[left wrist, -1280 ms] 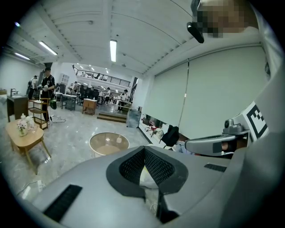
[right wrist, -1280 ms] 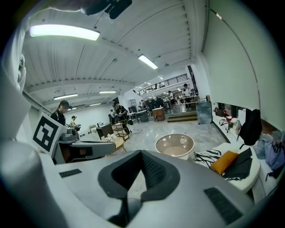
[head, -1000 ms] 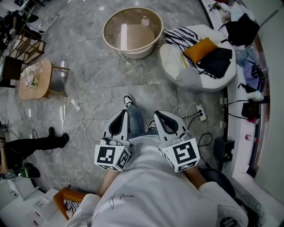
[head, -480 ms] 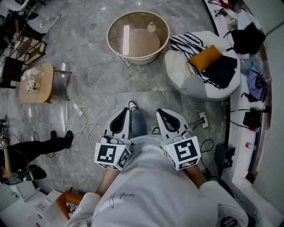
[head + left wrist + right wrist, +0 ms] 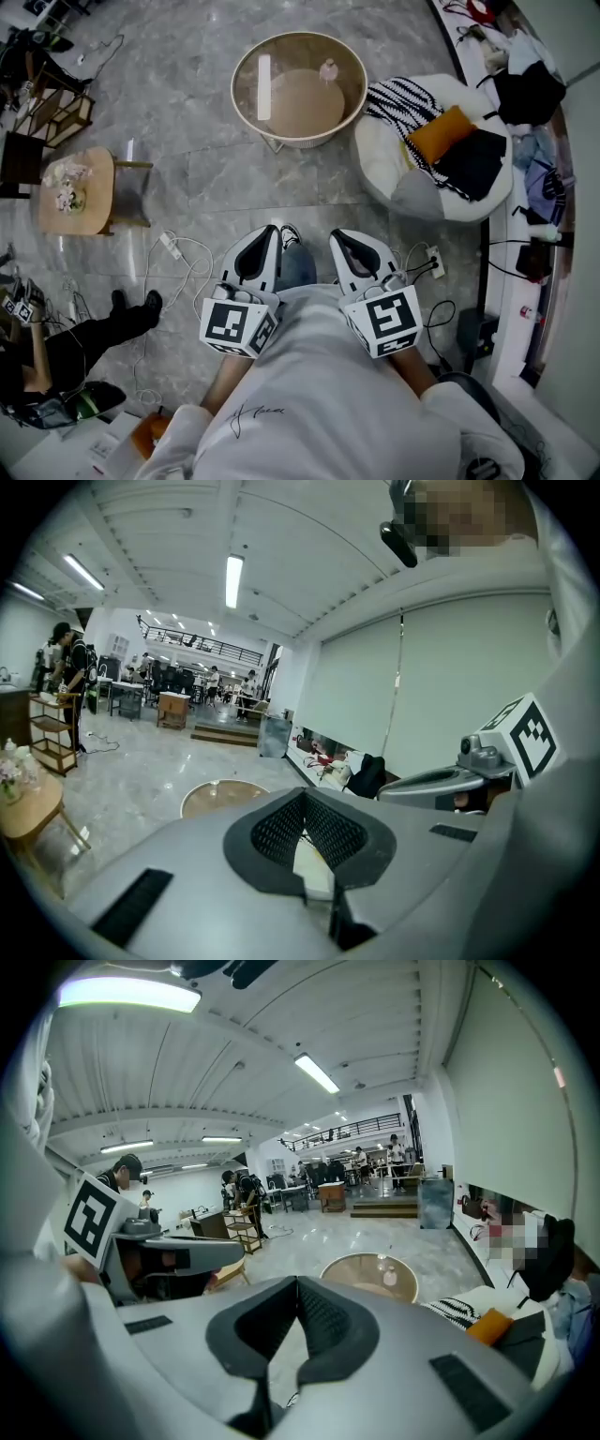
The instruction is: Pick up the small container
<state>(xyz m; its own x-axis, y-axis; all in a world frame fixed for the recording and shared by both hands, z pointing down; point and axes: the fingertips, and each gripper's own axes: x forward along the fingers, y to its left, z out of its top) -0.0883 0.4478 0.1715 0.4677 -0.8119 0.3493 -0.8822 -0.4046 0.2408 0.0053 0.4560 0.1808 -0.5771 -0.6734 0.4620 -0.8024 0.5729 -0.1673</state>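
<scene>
**Two shut grippers, target well ahead: risks**

Left gripper (image 5: 270, 231) and right gripper (image 5: 336, 235) are both held close in front of the person's chest. The jaws on each are pressed together with nothing between them.

The small container (image 5: 328, 70) is well ahead of both jaw tips, slightly right of the right gripper's line. It stands upright on the round glass-top table (image 5: 281, 141), towards the table's far side.

Likely failure modes:
- Closed jaws at contact. If the chosen gripper isn't spread before it gets there, the tips will likely shove or tip the container rather than straddle it.
- Far-side placement. The reach goes across the glass top, so a low approach could knock the rim or slide the container further away. It looks light, so I'd expect it to skate on glass.
- Small target. An off-centre pinch probably squirts it sideways out of the pads.
- Floor clutter. White cables and a power strip (image 5: 172, 247) lie below and left of the left gripper, beside the walking line, so there's a trip or snag risk.
- Beanbag (image 5: 380, 155) sits just right of the table and crowds a right-side approach.
</scene>
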